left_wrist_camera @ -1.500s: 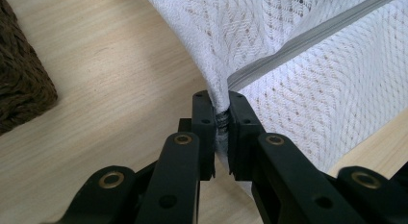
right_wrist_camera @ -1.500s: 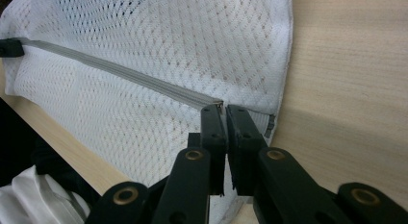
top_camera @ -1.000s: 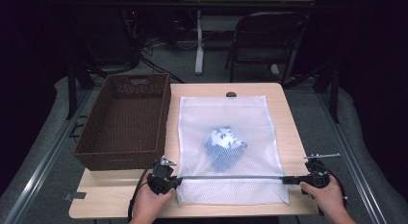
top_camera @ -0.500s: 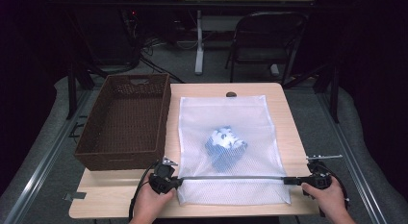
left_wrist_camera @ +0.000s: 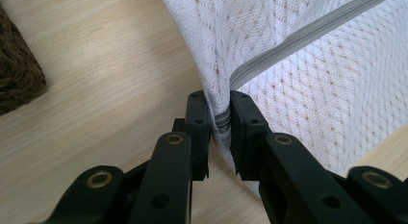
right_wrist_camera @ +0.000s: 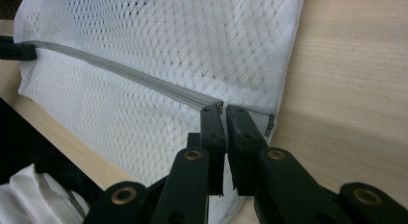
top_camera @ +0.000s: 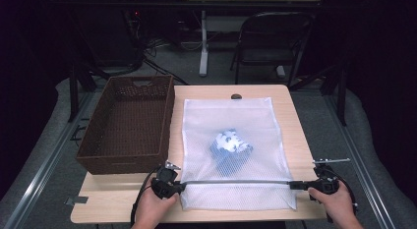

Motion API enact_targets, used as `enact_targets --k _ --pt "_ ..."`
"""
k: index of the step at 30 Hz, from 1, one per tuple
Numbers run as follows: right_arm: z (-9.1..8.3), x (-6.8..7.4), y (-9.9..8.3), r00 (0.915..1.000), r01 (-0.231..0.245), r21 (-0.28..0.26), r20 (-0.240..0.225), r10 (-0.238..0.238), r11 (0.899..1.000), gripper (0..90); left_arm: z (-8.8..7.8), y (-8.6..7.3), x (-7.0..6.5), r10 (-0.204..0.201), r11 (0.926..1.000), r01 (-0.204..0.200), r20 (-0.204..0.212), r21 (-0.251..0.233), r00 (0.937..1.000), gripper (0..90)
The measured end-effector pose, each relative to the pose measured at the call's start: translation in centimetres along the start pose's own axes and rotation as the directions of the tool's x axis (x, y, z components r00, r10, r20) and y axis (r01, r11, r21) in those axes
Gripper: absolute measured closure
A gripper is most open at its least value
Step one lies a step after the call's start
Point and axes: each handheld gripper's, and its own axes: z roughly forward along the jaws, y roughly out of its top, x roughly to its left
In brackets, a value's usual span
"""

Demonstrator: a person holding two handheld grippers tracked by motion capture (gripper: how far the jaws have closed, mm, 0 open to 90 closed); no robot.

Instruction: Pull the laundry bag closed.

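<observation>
A white mesh laundry bag (top_camera: 231,121) lies flat on the wooden table (top_camera: 118,199), with a blue and white bundle (top_camera: 231,146) inside it. Its grey zipper (top_camera: 236,182) runs taut across the near end between my two grippers. My left gripper (top_camera: 177,186) pinches the bag's left edge (left_wrist_camera: 269,36) at the zipper's end; its jaws have just been opening slightly, with the fabric still pressed between the pads (left_wrist_camera: 199,118). My right gripper (top_camera: 295,186) is shut on the zipper's right end (right_wrist_camera: 211,101), at the bag's (right_wrist_camera: 183,36) corner.
A brown woven basket (top_camera: 123,160) stands on the table's left side, close beside the bag. A small dark knob (top_camera: 236,97) sits at the table's far edge. A folding chair (top_camera: 270,37) stands on the floor beyond the table.
</observation>
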Motion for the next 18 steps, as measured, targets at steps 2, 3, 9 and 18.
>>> enact_targets --k 2,3,9,18 --pt "-0.1 0.1 0.0 1.0 0.0 -0.003 0.007 0.0 1.0 84.1 0.0 -0.1 0.1 -0.002 1.0 0.002 -0.009 0.0 1.0 77.6" --pt "-0.2 0.1 -0.1 0.9999 0.002 -0.009 0.012 -0.002 1.0 83.3 0.0 -0.2 0.2 -0.011 0.9999 0.011 -0.007 0.003 0.9999 77.3" --pt "-0.8 -0.2 -0.2 0.9996 0.003 -0.019 0.027 -0.002 1.0 78.1 -0.2 -0.5 0.4 -0.007 0.9999 0.008 -0.011 0.009 0.9999 73.7" --pt "-1.4 -0.1 -0.2 0.9996 0.006 -0.035 0.028 -0.005 0.999 75.6 -1.3 -0.4 0.9 -0.035 0.9988 0.034 -0.022 -0.036 0.9991 70.8"
